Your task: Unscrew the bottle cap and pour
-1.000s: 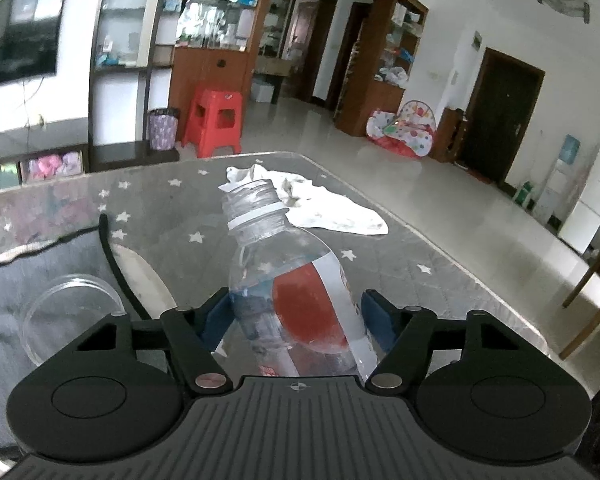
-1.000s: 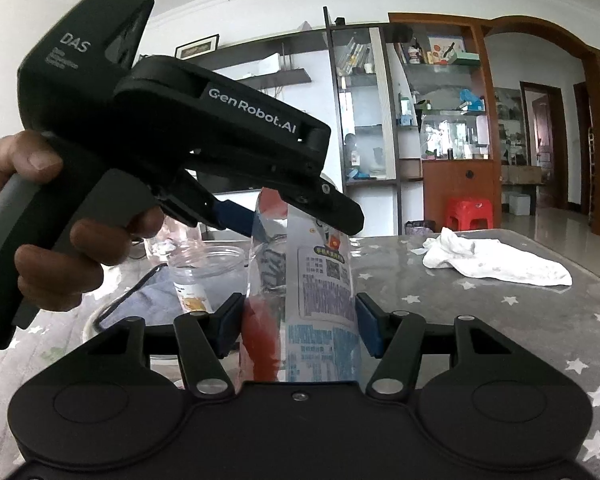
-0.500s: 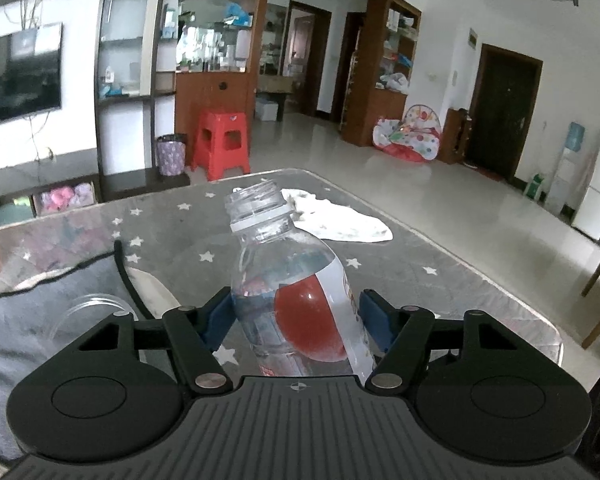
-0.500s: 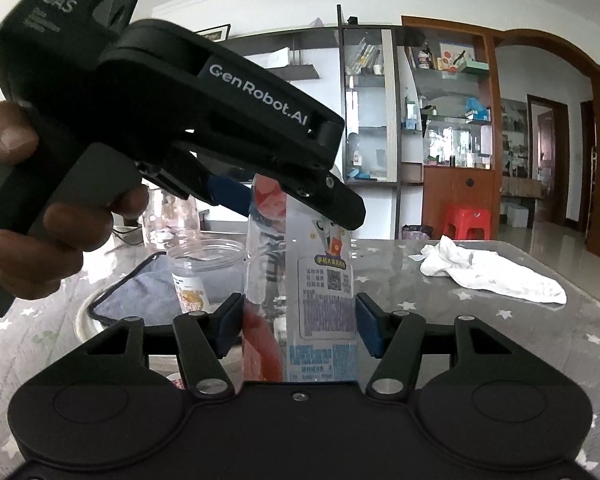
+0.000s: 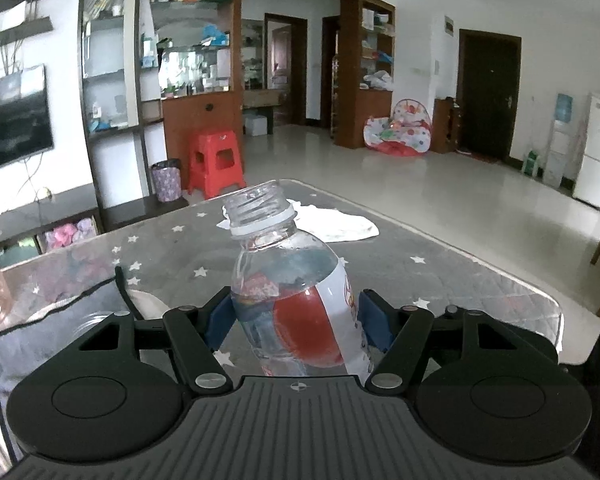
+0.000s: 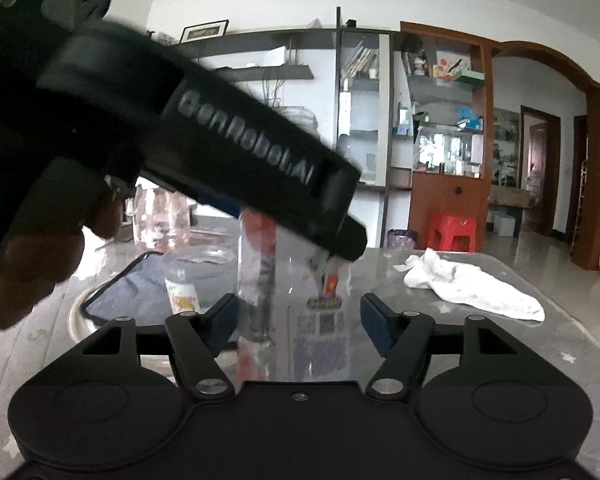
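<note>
Left wrist view: the left gripper (image 5: 296, 320) is clamped on the clear plastic bottle (image 5: 296, 292), its blue pads pressing the body at label height. The bottle stands nearly upright, tilted slightly away from the camera, and is held over the tabletop (image 5: 440, 276). Its threaded neck is open, with no cap on it; only the white collar ring remains. Some water is visible inside. A grip low on the body leaves the mouth free, which suits pouring.

Right wrist view: the right gripper (image 6: 298, 320) has its fingers set apart on either side of the same bottle (image 6: 288, 300). Whether the pads touch the bottle cannot be told, since motion blur smears that region. The left gripper's housing crosses the upper left of the view, held by a hand (image 6: 24, 264), and reads "GenRobot.AI". A clear plastic cup (image 6: 198, 276) with an orange printed mark stands just beside the bottle, on a dark mat (image 6: 132, 292) toward the left edge of the tabletop; it is the likely receiver. The cap is not seen in either view.

The bottle's label shows a red disc on one side and, on the other, a QR code and fine print too blurred to read. A white cloth (image 6: 472, 284) lies toward the far right of the tabletop, well apart from the bottle. The tabletop cover is grey with white stars.
</note>
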### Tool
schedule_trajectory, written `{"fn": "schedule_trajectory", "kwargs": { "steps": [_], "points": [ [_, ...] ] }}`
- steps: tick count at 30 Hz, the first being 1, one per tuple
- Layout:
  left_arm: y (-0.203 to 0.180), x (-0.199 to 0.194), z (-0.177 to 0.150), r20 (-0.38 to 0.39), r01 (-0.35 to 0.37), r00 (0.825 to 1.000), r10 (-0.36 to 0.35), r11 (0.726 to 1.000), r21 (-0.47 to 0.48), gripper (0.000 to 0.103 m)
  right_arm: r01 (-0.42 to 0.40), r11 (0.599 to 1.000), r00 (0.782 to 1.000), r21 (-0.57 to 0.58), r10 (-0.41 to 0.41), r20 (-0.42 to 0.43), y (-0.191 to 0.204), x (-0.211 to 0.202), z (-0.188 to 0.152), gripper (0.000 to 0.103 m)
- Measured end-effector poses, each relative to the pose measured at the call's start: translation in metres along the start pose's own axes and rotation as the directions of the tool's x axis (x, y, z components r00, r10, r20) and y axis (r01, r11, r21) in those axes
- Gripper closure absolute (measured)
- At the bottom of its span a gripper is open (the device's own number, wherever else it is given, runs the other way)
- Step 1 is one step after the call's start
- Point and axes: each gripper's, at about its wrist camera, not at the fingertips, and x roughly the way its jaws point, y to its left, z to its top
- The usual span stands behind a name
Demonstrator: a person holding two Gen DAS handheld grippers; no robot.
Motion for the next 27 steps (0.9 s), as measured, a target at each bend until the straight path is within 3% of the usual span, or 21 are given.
{"fn": "schedule_trajectory", "kwargs": {
  "steps": [2,4,9,12,16,27],
  "points": [
    [-0.001,0.000,-0.001,-0.005,0.015,1.000,-0.015,1.000,-0.006,0.036,0.003,1.000,1.000,0.000,-0.003,0.003,0.000,-0.002,0.001,0.033],
    [-0.001,-0.001,-0.003,-0.012,0.031,0.999,-0.031,0.999,-0.012,0.036,0.006,1.000,1.000,0.000,-0.006,0.006,0.000,-0.004,0.002,0.039],
    [0.004,-0.003,-0.007,-0.011,0.050,0.999,-0.051,0.998,-0.045,0.035,0.012,1.000,1.000,0.004,-0.013,0.011,0.000,-0.006,0.005,0.040],
    [0.014,-0.012,-0.008,0.028,0.049,0.999,-0.047,0.994,-0.095,0.024,0.016,1.000,1.000,0.012,-0.016,0.012,-0.001,-0.005,0.005,0.040],
    [0.025,-0.024,-0.006,0.081,0.056,0.996,-0.044,0.987,-0.150,0.017,0.020,1.000,1.000,0.024,-0.020,0.014,-0.002,-0.003,0.005,0.040],
    [0.056,-0.067,-0.029,0.095,-0.051,0.993,0.074,0.972,-0.228,0.014,0.031,0.998,0.999,0.056,-0.032,0.017,-0.006,0.002,0.005,0.040]
  ]
}}
